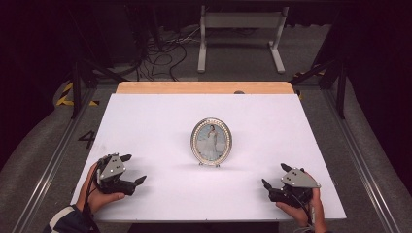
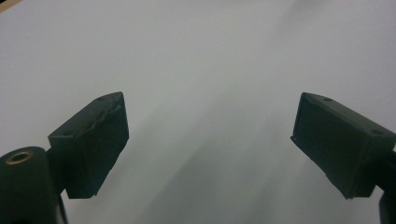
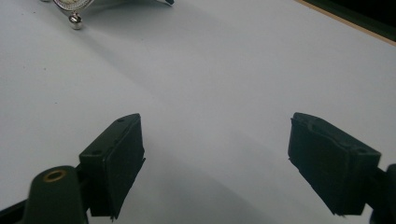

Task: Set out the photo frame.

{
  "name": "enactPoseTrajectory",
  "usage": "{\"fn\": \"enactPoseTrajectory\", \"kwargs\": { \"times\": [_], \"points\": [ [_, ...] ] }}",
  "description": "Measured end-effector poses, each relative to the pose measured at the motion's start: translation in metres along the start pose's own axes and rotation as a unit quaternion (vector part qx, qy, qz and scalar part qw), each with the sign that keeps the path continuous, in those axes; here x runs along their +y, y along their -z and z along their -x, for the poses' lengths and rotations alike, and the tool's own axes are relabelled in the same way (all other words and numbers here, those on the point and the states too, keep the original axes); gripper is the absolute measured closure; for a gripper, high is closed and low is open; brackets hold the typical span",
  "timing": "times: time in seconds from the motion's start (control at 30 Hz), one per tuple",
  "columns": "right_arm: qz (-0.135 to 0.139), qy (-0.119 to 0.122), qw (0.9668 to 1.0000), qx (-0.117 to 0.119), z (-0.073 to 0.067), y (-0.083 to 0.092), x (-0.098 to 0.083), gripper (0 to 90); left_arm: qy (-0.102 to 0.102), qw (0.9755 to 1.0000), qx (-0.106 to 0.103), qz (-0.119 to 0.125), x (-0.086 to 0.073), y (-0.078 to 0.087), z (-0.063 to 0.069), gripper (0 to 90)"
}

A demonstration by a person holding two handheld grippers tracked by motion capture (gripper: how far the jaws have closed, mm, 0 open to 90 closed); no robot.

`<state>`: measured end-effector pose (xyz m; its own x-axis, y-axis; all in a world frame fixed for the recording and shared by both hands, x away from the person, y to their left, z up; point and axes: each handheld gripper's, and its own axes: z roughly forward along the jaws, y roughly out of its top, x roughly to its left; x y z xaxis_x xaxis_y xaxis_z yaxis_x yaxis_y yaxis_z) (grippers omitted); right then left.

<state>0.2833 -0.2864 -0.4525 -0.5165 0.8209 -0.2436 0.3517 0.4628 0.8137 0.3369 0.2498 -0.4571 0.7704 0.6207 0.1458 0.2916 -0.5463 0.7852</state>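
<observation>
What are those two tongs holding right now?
Nothing. Both the left tongs and right tongs are open and empty; the oval picture frame stands untouched between them.

oval silver picture frame [image 1: 211, 141] stands upright near the middle of the white worktop [image 1: 145, 121], photo of a figure in a long pale dress facing the person, small feet at its base. left gripper [image 1: 135, 169] held in a hand [image 1: 99, 196] at the near left corner, fingers [image 1: 126, 158] spread apart, pointing right toward the frame, holding nothing. right gripper [image 1: 276, 175] held in a hand [image 1: 301, 211] at the near right corner, fingers [image 1: 286, 167] spread apart, pointing left, holding nothing. both grippers well apart from the frame. wooden strip [image 1: 204, 87] along the worktop's far edge, cables [image 1: 160, 53] on the floor beyond.
</observation>
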Motion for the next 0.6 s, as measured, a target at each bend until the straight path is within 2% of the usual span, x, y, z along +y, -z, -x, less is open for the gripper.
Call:
{"fn": "enactPoseTrajectory", "kwargs": {
  "times": [0.6],
  "points": [
    [-0.002,-0.001,1.0000,-0.001,0.0009,-0.0004,-0.0010,18.4,-0.004,0.9999,0.004,-0.012,0.0012,-0.0041,0.0006,10.9]
  ]
}}
